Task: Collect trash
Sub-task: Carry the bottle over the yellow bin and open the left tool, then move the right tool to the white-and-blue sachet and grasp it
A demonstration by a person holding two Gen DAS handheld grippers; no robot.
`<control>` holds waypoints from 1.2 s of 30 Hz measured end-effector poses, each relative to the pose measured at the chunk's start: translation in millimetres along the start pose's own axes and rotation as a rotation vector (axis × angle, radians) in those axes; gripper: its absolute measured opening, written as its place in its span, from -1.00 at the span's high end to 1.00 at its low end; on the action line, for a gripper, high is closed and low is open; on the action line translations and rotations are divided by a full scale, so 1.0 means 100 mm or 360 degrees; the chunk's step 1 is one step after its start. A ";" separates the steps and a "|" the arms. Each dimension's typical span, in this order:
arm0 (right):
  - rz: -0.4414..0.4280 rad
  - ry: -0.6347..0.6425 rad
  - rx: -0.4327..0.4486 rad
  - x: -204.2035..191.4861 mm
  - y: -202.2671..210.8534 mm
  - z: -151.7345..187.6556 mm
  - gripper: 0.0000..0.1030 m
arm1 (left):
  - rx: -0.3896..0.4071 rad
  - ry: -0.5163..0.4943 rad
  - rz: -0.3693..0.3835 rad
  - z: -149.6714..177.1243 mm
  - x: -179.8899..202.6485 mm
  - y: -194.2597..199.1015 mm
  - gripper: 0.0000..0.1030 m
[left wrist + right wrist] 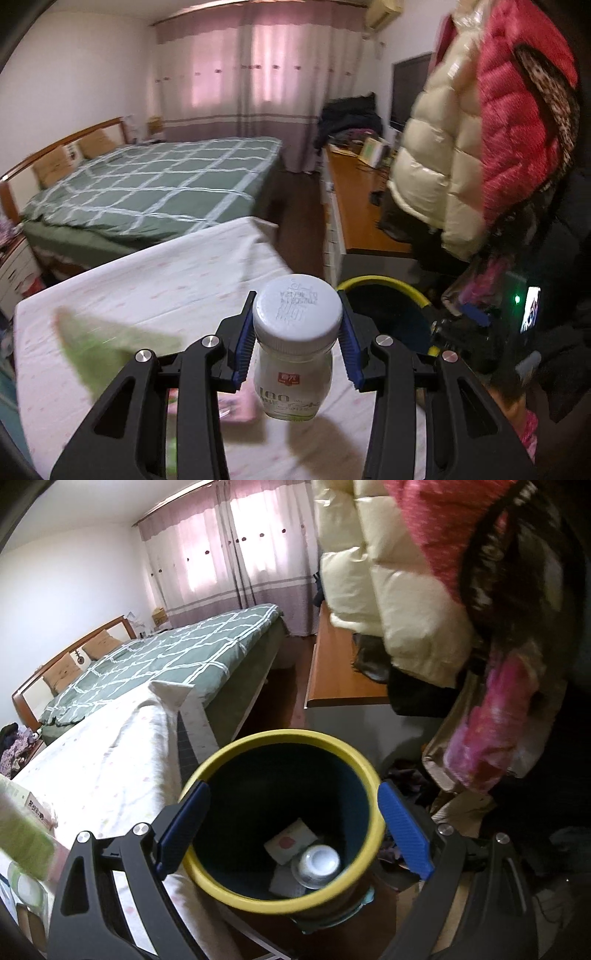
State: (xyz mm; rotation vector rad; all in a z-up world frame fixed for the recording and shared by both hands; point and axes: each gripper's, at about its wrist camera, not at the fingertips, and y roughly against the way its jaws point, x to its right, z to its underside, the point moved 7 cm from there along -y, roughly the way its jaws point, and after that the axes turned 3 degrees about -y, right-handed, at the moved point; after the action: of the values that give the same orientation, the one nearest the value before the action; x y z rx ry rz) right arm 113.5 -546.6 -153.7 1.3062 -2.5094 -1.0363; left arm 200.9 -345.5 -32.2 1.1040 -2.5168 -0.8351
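A small white yogurt bottle [295, 354] with a white screw cap hangs above the cloth-covered table [147, 280], and my left gripper [297, 295] is shut on its cap and neck. Just right of it the yellow rim of the trash bin [384, 282] shows. In the right wrist view I look straight down into that dark bin [280, 736]. A white bottle [319, 860] and a small carton [291, 840] lie at its bottom. My right gripper [291, 786] stands open over the bin's mouth, with nothing held between its blue pads [184, 823].
A blurred green wrapper [96, 347] and a pink packet [236, 406] lie on the table. Puffy cream and red jackets [480, 129] hang close on the right. A green checked bed [155, 184] and a wooden desk [354, 199] stand beyond.
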 end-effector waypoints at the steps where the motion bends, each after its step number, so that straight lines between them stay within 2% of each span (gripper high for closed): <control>1: 0.0006 -0.0006 0.0000 0.05 0.00 0.01 -0.70 | -0.0011 -0.0020 0.0018 -0.04 0.12 -0.10 0.21; 8: 0.0050 -0.0069 -0.0019 0.41 -0.03 0.08 -0.70 | -0.0129 -0.0110 0.0143 -0.21 0.89 -0.89 0.21; 11: 0.0066 -0.0087 -0.0037 0.53 -0.06 0.11 -0.70 | -0.0154 -0.0105 0.0180 -0.22 1.04 -1.15 0.21; 12: 0.0070 -0.0091 -0.0042 0.56 -0.06 0.12 -0.70 | -0.0136 -0.0131 0.0143 -0.25 1.10 -1.22 0.21; 14: 0.0080 -0.0099 -0.0052 0.63 -0.08 0.14 -0.70 | -0.0134 -0.0149 0.0126 -0.27 1.17 -1.31 0.21; 19: 0.0082 -0.0118 -0.0067 0.70 -0.11 0.16 -0.70 | -0.0186 -0.0117 0.0190 -0.28 1.31 -1.51 0.21; 25: 0.0089 -0.0125 -0.0073 0.73 -0.09 0.17 -0.70 | -0.0247 -0.0132 0.0147 -0.19 1.39 -1.75 0.21; 27: 0.0093 -0.0122 -0.0076 0.73 -0.10 0.17 -0.70 | -0.0242 -0.0130 0.0105 -0.18 1.36 -1.80 0.07; 28: 0.0095 -0.0119 -0.0077 0.73 -0.10 0.17 -0.70 | -0.0237 -0.0123 0.0087 -0.18 1.34 -1.80 -0.35; 29: 0.0095 -0.0115 -0.0080 0.72 -0.09 0.18 -0.70 | -0.0224 -0.0110 0.0070 -0.19 1.31 -1.79 -0.58; 32: 0.0092 -0.0099 -0.0088 0.68 -0.07 0.20 -0.70 | -0.0190 -0.0077 0.0069 -0.20 1.20 -1.60 -0.59; 36: 0.0069 -0.0075 -0.0102 0.59 -0.07 0.23 -0.70 | -0.0142 0.0005 0.0087 -0.17 0.91 -1.12 -0.62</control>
State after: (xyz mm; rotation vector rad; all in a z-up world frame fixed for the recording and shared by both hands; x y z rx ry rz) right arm 72.7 -582.4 -186.9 1.2186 -2.5040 -1.1408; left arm 212.6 -480.9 -84.9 1.0034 -2.4695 -0.9202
